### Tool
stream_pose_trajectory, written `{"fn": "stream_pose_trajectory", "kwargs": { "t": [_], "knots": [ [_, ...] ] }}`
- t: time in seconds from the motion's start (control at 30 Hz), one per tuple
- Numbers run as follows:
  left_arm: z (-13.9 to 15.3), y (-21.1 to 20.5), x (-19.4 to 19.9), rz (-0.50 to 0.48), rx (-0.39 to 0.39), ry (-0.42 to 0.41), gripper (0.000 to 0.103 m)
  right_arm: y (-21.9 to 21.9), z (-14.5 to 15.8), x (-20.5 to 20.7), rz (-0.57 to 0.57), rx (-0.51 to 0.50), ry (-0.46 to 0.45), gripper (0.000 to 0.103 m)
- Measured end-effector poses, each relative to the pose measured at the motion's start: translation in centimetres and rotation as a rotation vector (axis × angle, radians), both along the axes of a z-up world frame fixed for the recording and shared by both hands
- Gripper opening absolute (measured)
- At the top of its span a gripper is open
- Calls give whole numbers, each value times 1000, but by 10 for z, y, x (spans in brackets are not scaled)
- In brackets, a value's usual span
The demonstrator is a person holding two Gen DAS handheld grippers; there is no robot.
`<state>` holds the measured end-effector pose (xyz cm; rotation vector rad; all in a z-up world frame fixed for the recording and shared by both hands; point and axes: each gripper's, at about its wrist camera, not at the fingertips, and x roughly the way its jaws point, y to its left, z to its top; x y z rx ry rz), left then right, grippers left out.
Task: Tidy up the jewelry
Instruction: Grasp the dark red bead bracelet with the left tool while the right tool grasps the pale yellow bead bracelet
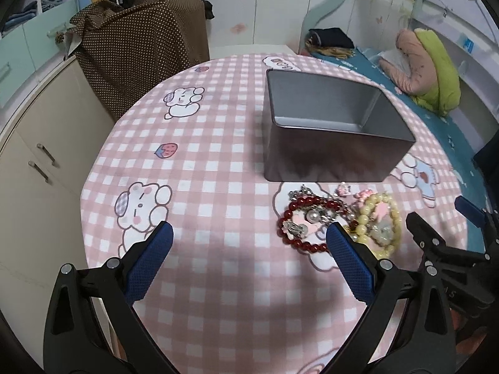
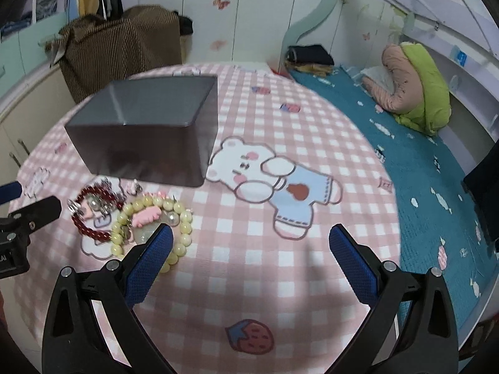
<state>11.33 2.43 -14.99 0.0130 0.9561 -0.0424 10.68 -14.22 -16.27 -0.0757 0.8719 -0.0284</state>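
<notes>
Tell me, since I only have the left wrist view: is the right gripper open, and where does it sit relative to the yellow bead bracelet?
Observer: The right gripper is open, jaws spread wide, holding nothing.
Operator: And the bracelet?
Observer: Its left finger pad overlaps the near side of the yellow bead bracelet; whether it touches, I cannot tell.
Operator: Any jewelry to the right of the tin?
Observer: None. Beside the metal tin there is only the bear print on the cloth.
</notes>
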Motion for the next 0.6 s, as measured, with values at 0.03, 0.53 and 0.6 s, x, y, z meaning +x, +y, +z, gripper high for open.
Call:
{"fn": "stream_pose_trajectory", "kwargs": {
  "t": [0.03,0.53,0.6],
  "knots": [
    [-2,0,2,4,2,6,98,1,-2,2,2,-3,5,97],
    [-27,7,51,-76,17,99,77,10,-13,18,47,-51,36,95],
    [-27,2,52,-126,54,88,71,8,-13,18,75,-9,41,83]
  ]
}}
